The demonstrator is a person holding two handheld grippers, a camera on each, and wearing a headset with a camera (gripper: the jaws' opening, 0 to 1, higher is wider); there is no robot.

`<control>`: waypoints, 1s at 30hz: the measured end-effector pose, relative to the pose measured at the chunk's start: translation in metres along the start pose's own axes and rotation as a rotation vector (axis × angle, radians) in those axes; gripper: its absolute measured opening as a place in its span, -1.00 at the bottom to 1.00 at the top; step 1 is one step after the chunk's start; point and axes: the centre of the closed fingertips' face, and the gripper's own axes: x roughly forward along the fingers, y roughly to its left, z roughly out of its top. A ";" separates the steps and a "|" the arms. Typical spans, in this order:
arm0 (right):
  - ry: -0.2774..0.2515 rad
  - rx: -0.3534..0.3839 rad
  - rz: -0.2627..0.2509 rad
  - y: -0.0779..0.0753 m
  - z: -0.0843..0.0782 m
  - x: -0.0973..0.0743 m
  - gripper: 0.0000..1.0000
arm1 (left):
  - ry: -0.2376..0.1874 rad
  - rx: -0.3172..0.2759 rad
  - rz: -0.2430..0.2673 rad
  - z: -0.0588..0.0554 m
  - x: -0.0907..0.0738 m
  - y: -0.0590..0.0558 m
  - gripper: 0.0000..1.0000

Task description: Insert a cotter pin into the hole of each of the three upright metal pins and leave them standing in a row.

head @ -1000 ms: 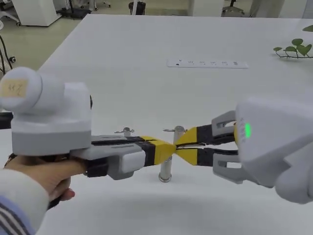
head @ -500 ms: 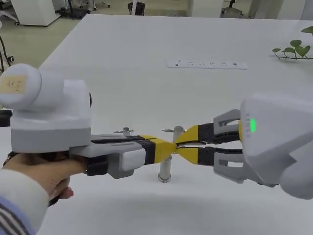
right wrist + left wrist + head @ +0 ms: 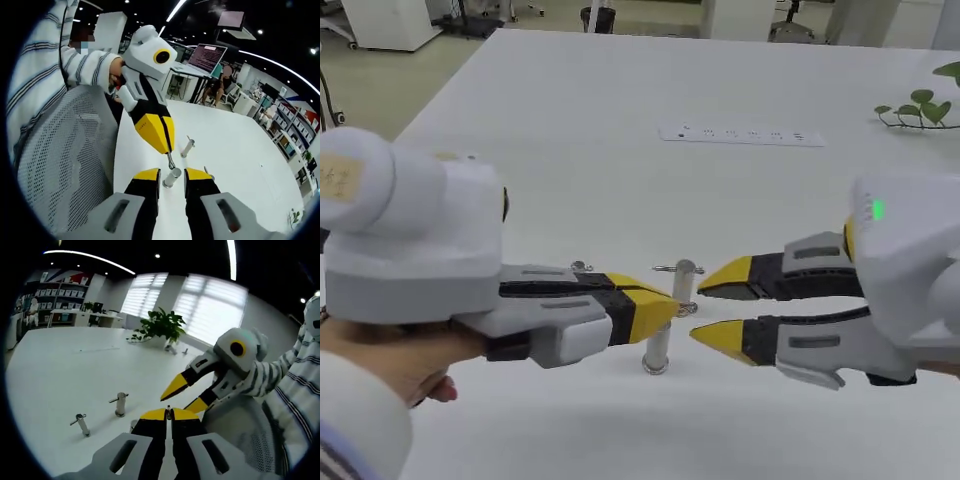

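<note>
Three upright metal pins stand on the white table [image 3: 620, 130]. The near pin [image 3: 658, 348] stands bare just below both gripper tips. Behind it, the middle pin [image 3: 685, 272] carries a cotter pin through its top, and the left pin [image 3: 580, 267] peeks over the left gripper. My left gripper [image 3: 670, 305] is shut on a small cotter pin [image 3: 171, 161] that hangs from its tip over the near pin [image 3: 172, 178]. My right gripper [image 3: 700, 312] is open, its yellow tips on either side of that pin and not touching it.
A white power strip [image 3: 740, 134] lies further back on the table, and a green plant [image 3: 920, 105] sits at the far right edge. In the left gripper view, two pins [image 3: 120, 404] [image 3: 82, 424] with cotter pins stand to the left.
My right gripper has opened and drawn back to the right, away from the left gripper's tip. The left gripper stays shut over the near pin.
</note>
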 end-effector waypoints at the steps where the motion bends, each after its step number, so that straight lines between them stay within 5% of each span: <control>1: -0.002 0.004 0.001 0.000 0.000 0.000 -0.71 | 0.001 0.010 -0.008 0.000 0.000 -0.002 -1.00; 11: -0.019 0.094 0.048 0.004 -0.001 -0.001 -0.81 | 0.042 0.137 -0.081 -0.003 -0.001 -0.016 -1.00; 14: -0.013 0.090 0.065 0.008 0.000 -0.001 -0.81 | 0.065 0.135 -0.095 -0.006 -0.001 -0.017 -1.00; 21: 0.014 0.081 0.143 0.027 -0.002 0.002 -1.00 | 0.132 0.244 -0.118 -0.015 -0.002 -0.021 -1.00; 25: 0.023 0.063 0.149 0.030 -0.007 0.005 -1.00 | 0.180 0.338 -0.128 -0.023 -0.002 -0.019 -1.00; 30: 0.019 0.058 0.149 0.028 -0.007 0.005 -1.00 | 0.188 0.352 -0.128 -0.025 -0.003 -0.016 -1.00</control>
